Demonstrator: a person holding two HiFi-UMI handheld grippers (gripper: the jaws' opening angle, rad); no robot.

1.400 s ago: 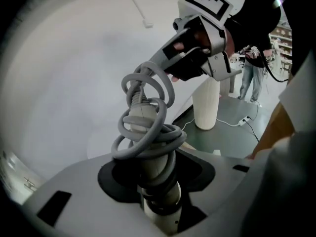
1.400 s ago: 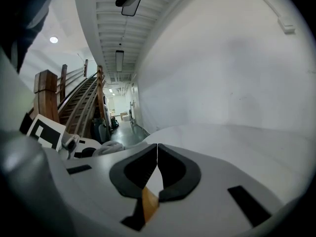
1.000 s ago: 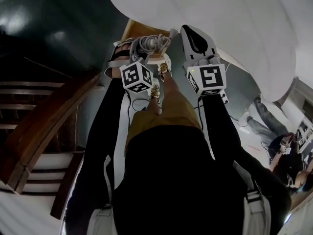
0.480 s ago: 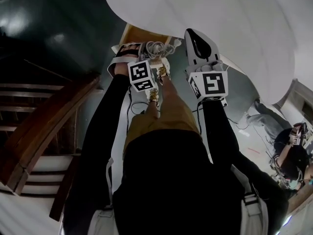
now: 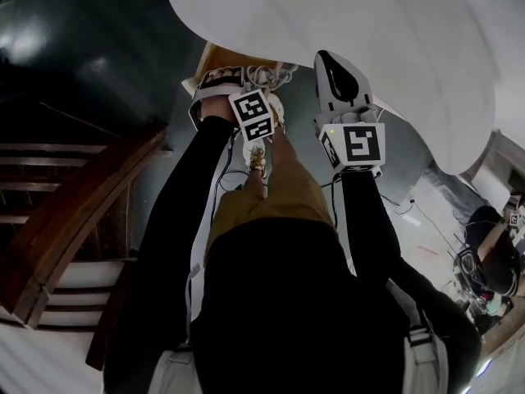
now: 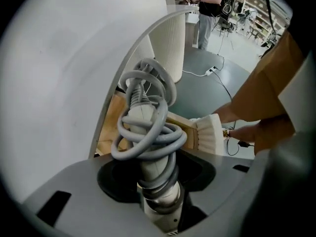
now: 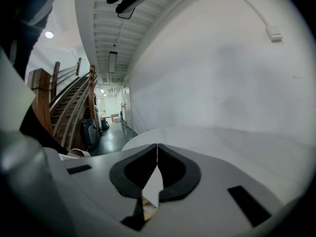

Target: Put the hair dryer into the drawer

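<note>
head view: our left gripper [image 5: 234, 80] holds the hair dryer [image 5: 262, 75] above the open drawer [image 5: 215, 56]; left gripper view: jaws clasp its cord-wrapped body, seemingly not yet inside, so lowering and release remain; right gripper view: our right gripper [image 7: 157, 154] is pinched together, empty

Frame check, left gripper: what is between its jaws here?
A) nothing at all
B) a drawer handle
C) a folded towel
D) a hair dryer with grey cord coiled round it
D: in the left gripper view the left gripper is clamped on the hair dryer, with the grey cord looped round the dryer's body.
</note>
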